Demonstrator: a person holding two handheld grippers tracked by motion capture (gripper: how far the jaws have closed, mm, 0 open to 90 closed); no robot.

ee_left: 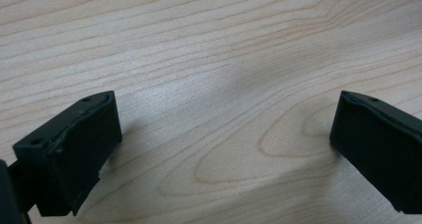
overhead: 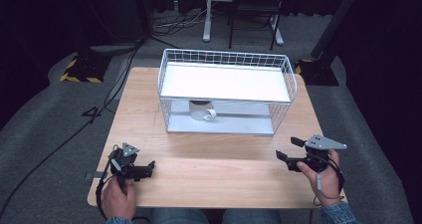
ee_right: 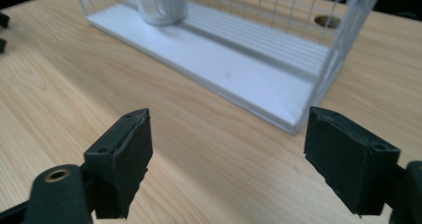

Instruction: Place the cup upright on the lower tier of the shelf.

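A white wire rack (overhead: pixel 224 82) with two shelves stands at the back middle of the wooden table (overhead: pixel 224 159). A white mug (overhead: pixel 201 109) sits on its lower shelf, handle toward the right. My left gripper (overhead: pixel 148 168) rests low at the front left, held by a hand, its jaws open over bare wood (ee_left: pixel 226 119). At the front right, my right gripper (overhead: pixel 287 148) is open and points toward the rack. In the right gripper view the open jaws (ee_right: pixel 226 134) frame the rack's lower shelf (ee_right: pixel 239 79), with the mug (ee_right: pixel 161 2) at the top.
Grey carpet surrounds the table, with cables (overhead: pixel 59 144) trailing off to the left. A yellow-and-black striped base (overhead: pixel 79 69) stands at the back left, and chair and stand legs (overhead: pixel 249 30) behind the rack. A round hole (ee_right: pixel 327 21) in the tabletop lies beyond the rack.
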